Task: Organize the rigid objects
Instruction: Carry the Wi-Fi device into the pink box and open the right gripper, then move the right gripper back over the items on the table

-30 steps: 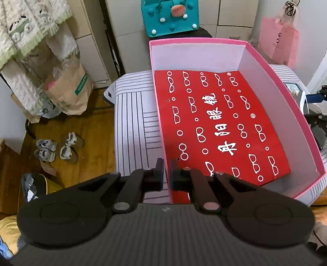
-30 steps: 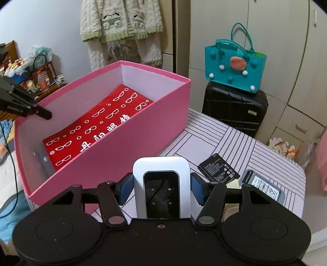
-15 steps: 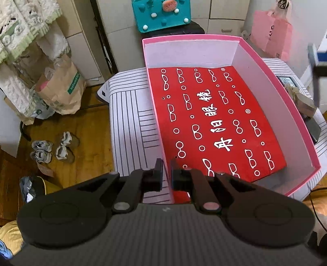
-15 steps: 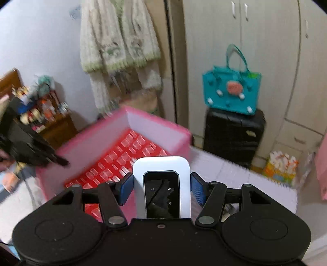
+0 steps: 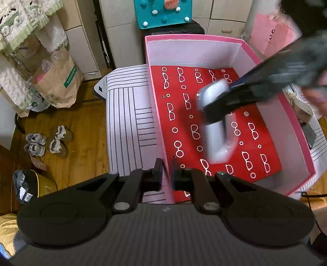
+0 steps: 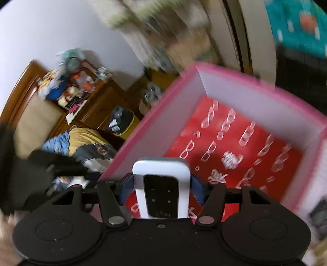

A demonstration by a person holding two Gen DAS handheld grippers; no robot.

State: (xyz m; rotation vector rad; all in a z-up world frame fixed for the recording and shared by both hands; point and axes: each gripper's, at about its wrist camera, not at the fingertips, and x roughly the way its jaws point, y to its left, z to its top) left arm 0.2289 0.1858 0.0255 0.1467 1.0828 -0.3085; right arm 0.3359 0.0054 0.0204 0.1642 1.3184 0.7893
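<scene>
A pink box [image 5: 251, 48] with a red, glasses-printed liner [image 5: 184, 131] stands on a striped table. My left gripper [image 5: 167, 175] is shut on the box's near-left wall [image 5: 157, 122]. My right gripper [image 6: 161, 184] is shut on a white pocket device with a black screen [image 6: 161, 184]. In the left wrist view it [image 5: 214, 114] reaches in from the right, blurred, with the white device [image 5: 216, 141] held above the liner inside the box. The box also shows in the right wrist view [image 6: 255, 131], below and ahead of the device.
A striped tablecloth [image 5: 126, 122] covers the table. Small dark objects [image 5: 308, 135] lie on the table right of the box. A teal bag [image 5: 163, 12] on a black suitcase stands behind. Paper bag [image 5: 59, 81] and shoes [image 5: 47, 141] are on the wooden floor at left.
My right gripper has swung from beside the box to over its inside, carrying the white device and tilting downward. My left gripper keeps its hold on the box wall.
</scene>
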